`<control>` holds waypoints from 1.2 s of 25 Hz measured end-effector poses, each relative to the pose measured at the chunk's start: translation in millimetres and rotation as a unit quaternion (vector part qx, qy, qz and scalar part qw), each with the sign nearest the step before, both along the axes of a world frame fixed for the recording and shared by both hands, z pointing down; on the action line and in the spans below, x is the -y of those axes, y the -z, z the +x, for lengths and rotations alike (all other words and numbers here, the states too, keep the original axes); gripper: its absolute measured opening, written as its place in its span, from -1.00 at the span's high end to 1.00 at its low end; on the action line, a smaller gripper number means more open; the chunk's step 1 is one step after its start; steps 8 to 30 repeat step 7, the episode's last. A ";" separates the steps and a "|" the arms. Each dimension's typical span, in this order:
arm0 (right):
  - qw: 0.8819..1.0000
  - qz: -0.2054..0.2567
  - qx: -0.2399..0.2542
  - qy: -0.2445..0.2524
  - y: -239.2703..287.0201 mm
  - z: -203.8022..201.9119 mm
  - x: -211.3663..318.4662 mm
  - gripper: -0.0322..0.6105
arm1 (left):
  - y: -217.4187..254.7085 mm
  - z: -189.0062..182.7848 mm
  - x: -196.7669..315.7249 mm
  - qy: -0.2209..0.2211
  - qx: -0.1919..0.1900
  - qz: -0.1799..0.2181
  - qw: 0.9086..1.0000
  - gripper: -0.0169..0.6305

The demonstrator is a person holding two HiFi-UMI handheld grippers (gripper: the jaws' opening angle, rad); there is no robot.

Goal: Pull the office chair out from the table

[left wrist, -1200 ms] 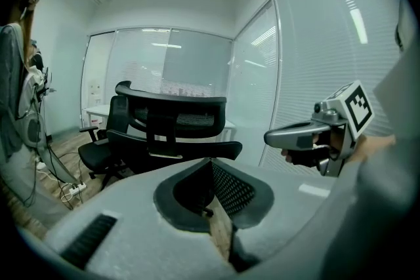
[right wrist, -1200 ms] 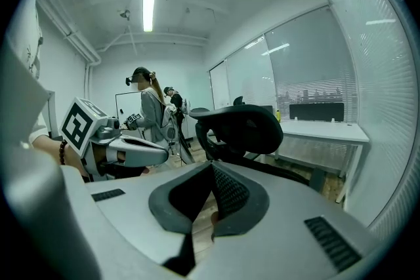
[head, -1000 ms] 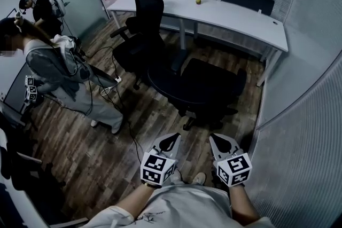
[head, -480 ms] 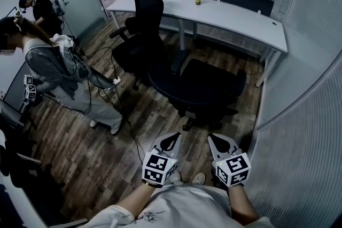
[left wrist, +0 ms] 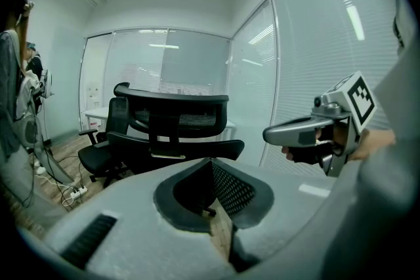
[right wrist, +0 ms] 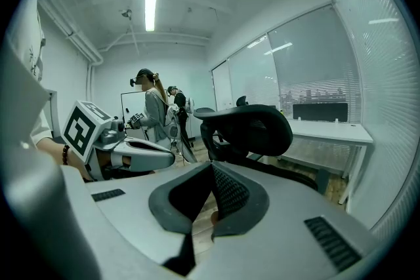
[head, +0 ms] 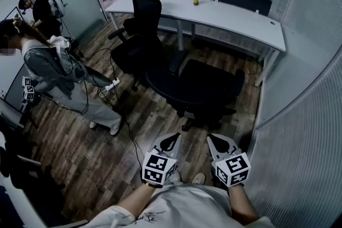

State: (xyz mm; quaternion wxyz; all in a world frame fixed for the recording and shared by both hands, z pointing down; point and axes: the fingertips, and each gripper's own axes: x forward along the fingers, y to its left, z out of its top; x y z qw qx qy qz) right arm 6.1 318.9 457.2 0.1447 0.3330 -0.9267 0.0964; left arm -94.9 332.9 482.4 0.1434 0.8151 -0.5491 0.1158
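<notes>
Head view: black mesh office chair (head: 206,88) seen well clear of long white table (head: 235,17), backrest on side away from table. Second, high-backed black chair (head: 143,18) just beside table's left end. Left gripper (head: 170,140) and right gripper (head: 222,141) held beyond near chair from table, nothing touched.

Left gripper view: jaws closed together, nothing between.

Right gripper view: jaws likewise pressed together, empty.

Judged: scene fits near chair already drawn out, or high-backed one awaiting pull. Either way, castors best kept off white power strip (head: 110,83).
</notes>
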 end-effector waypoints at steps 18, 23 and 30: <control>1.000 0.008 -0.009 0.003 2.5 4.0 -1.7 0.88 | 0.1 4.5 -2.7 -0.003 0.004 -0.004 1.000 0.91; 1.000 0.008 -0.009 0.003 2.5 4.0 -1.7 0.88 | 0.1 4.5 -2.7 -0.003 0.004 -0.004 1.000 0.91; 1.000 0.008 -0.009 0.003 2.5 4.0 -1.7 0.88 | 0.1 4.5 -2.7 -0.003 0.004 -0.004 1.000 0.91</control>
